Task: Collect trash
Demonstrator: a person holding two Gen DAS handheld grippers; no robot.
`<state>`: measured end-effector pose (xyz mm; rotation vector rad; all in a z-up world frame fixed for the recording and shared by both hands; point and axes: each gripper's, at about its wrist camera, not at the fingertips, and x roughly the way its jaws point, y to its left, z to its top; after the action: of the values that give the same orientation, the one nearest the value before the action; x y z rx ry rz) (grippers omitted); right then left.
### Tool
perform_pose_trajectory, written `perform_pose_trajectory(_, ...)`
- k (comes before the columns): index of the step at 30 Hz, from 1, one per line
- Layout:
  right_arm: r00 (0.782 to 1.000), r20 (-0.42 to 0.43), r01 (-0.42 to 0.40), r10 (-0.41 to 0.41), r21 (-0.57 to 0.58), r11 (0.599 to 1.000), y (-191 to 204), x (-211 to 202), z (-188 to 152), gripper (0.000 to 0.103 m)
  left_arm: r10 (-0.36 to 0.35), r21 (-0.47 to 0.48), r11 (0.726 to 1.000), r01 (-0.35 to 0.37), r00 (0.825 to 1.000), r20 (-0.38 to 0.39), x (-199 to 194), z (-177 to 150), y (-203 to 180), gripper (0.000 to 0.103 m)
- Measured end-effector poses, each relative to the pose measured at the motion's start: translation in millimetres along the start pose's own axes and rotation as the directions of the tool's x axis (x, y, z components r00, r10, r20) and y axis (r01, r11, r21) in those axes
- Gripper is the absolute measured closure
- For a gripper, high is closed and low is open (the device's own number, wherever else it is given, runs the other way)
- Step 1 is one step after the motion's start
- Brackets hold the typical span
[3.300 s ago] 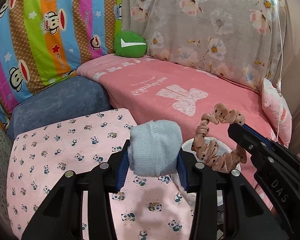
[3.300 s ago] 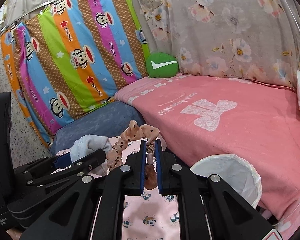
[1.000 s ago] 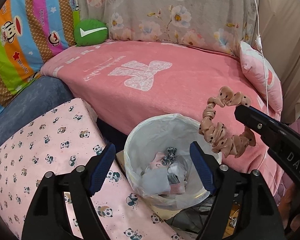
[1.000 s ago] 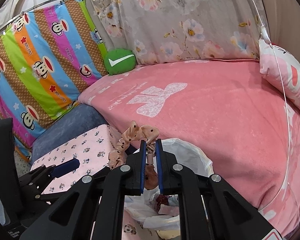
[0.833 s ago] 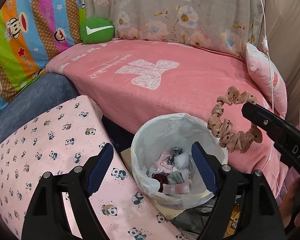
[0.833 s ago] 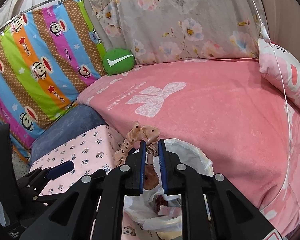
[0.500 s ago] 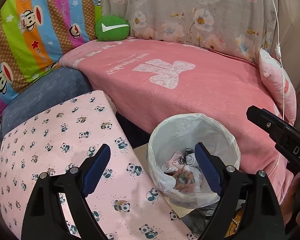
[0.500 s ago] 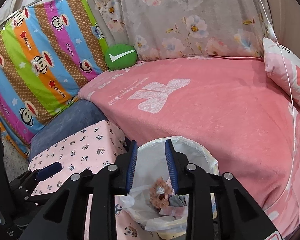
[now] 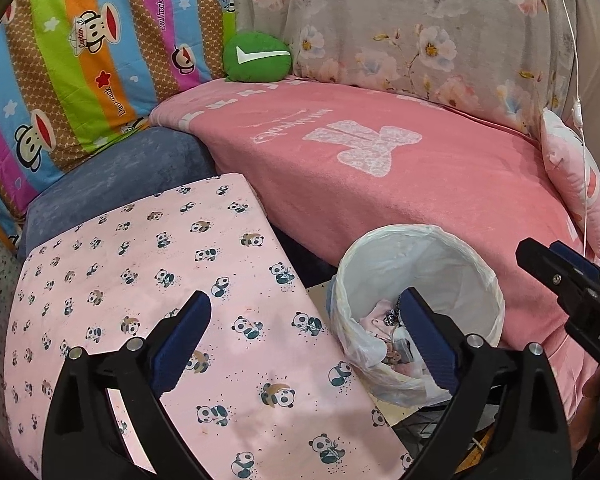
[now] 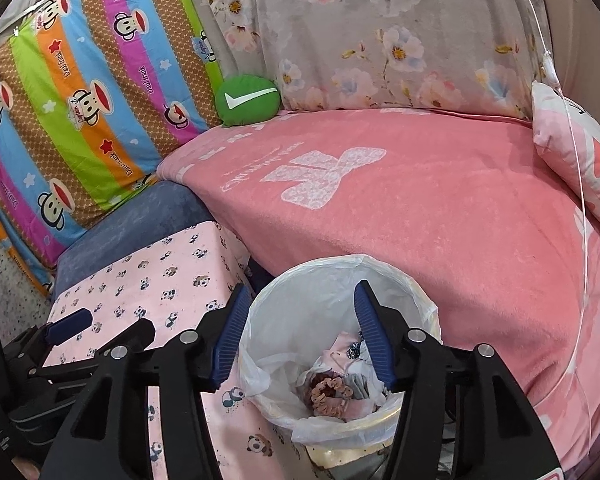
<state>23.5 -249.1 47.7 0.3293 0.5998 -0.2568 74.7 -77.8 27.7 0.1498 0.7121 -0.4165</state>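
Both grippers' fingers (image 9: 182,330) (image 10: 370,330) gape wide and empty above the bin (image 10: 384,272), apparently holding a scrunchie (image 10: 326,394).

left gripper (image 9: 306,336): jaws wide apart, empty | lined trash bin (image 9: 472,252): scraps inside; beside panda-print cloth (image 9: 140,264) | right gripper (image 9: 560,270): tip above bin's right
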Motion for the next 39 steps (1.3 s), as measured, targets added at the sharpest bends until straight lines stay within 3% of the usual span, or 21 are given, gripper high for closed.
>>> perform_pose_trajectory(6,0.999,-0.011,0.044,-0.045,-0.064,0.997,10.2,-7.5,-14.5,0.037,0.024,-0.014,1.000,-0.024,1.000,-0.005,-4.5,-11.2,5.2,0.010)
perform_pose_trajectory(15,0.996,-0.044,0.080,-0.082,-0.057,0.995,7.2,-15.9,-32.3,0.027,0.051,-0.025,0.998,-0.052,0.999,-0.018,-8.9,-23.9,8.9,0.010)
perform_pose_trajectory(24,0.994,-0.053,0.092,-0.095,-0.064,0.994,0.6,-19.2,-46.8,0.017,0.056,-0.017,0.998,-0.057,0.998,-0.025,-12.8,-32.5,6.1,0.010)
perform_pose_trajectory(32,0.991,-0.079,0.102,-0.109,-0.089,0.991,-2.8,-19.7,-57.0,0.016,0.071,0.005,0.997,-0.071,0.997,-0.031,-13.4,-38.4,-0.4,0.010)
perform_pose_trajectory(35,0.992,-0.086,0.089,-0.097,-0.087,0.992,-4.5,-20.0,-60.3,0.006,0.067,0.004,0.998,-0.067,0.997,-0.032,-13.6,-39.3,-2.0,0.010)
perform_pose_trajectory(39,0.989,-0.072,0.120,-0.128,-0.107,0.987,-1.4,-23.1,-65.8,0.004,0.064,0.012,0.998,-0.064,0.997,-0.037,-13.5,-42.0,-5.8,0.010)
